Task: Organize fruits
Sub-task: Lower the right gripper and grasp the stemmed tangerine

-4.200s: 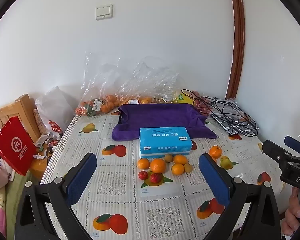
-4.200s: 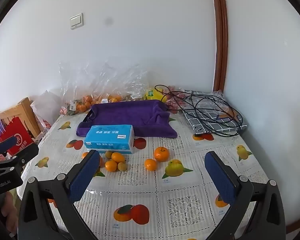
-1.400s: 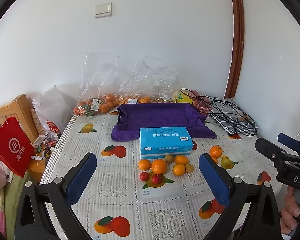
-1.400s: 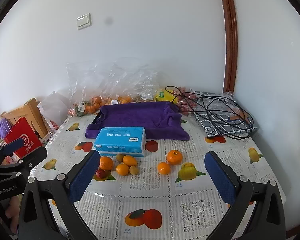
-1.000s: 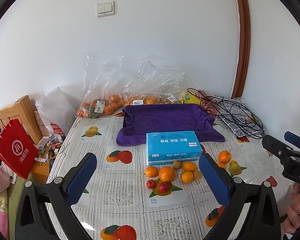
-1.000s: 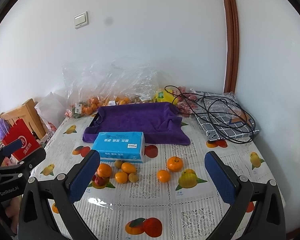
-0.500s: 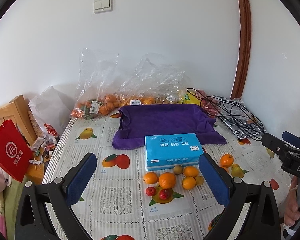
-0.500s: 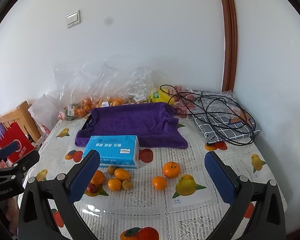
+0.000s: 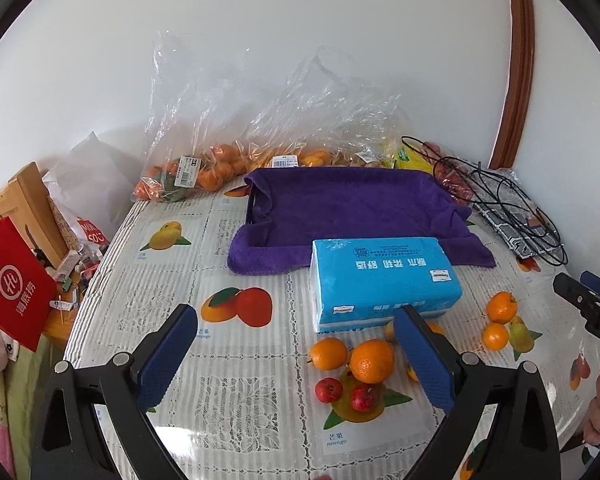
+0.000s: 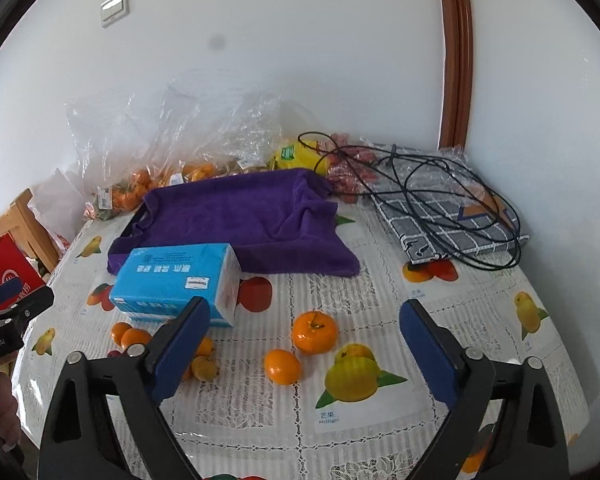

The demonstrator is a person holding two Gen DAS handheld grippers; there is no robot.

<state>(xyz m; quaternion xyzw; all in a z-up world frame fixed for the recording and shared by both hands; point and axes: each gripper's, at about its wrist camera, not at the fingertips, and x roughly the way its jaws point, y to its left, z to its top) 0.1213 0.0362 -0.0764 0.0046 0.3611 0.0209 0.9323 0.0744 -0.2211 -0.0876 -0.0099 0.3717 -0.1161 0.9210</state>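
With both your left gripper (image 9: pixel 296 356) and right gripper (image 10: pixel 304 350) spread wide and empty, the round oranges (image 10: pixel 314 332) beside the tissue box (image 10: pixel 176 280) could roll if nudged.

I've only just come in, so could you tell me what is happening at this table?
A person holds a two-finger gripper in each hand above a table with a fruit-print cloth. Both the left gripper and the right gripper are open and hold nothing. Loose oranges, two small red fruits and more oranges lie in front of a blue tissue pack. A purple towel lies behind it. No fruit has been picked up yet.
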